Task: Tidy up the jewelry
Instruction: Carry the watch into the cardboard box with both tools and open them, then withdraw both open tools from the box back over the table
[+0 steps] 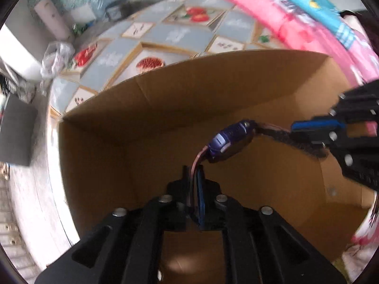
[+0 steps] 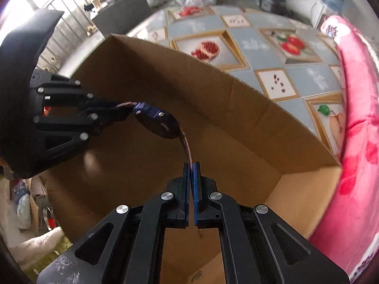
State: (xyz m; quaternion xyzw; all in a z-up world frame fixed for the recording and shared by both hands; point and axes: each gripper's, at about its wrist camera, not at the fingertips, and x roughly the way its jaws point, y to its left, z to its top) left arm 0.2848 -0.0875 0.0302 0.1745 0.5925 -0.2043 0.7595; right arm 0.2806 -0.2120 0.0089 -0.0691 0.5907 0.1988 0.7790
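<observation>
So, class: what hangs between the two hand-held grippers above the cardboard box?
A purple watch, one strap end in the left hand-held gripper, the other in the right hand-held gripper. Both wrist views show it.

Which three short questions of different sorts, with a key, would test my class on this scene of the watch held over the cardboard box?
1. True or false: the purple wristwatch with a pinkish strap lies on the floor of the open brown cardboard box.
2. What grips the strap ends?
A. one hand-held gripper
B. both
C. neither
3. Fill in: the box stands on a ____-patterned tablecloth.

Key: 1 false, it hangs above the box. 2 B, the left hand-held gripper and the right hand-held gripper each pinch one end. 3 fruit.
</observation>
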